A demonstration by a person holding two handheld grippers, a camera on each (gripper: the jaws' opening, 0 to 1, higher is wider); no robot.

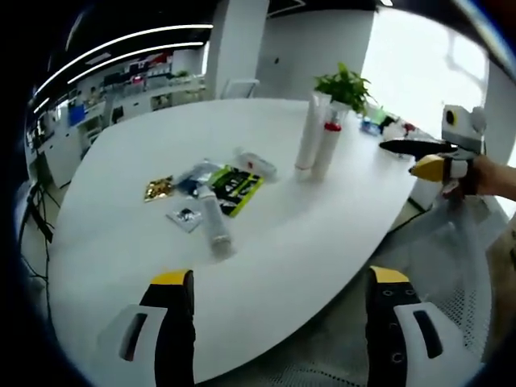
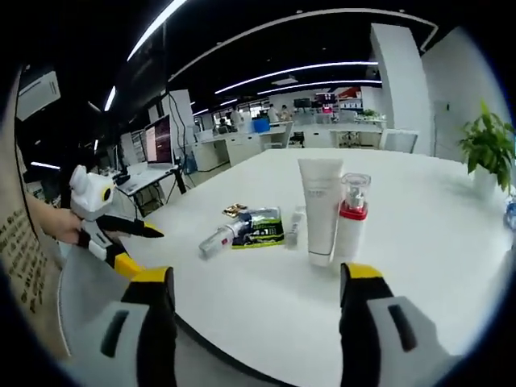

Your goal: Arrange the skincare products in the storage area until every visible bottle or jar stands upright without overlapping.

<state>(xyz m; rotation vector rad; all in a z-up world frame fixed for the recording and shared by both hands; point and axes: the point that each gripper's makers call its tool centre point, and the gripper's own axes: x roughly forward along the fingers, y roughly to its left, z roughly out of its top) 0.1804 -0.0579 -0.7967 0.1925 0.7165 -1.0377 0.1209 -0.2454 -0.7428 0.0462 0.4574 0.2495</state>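
White table (image 1: 322,242): sachets' (image 1: 234,189) print too blurred.

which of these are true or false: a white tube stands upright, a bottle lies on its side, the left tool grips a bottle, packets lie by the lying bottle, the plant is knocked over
1. A white tube stands upright beside the red-collared pump bottle. True.
2. A bottle lies on its side on the table. True.
3. The left tool grips a bottle. False: it is open and empty, short of the table.
4. Flat packets lie by the lying bottle. True.
5. The plant is knocked over. False: it stands upright.
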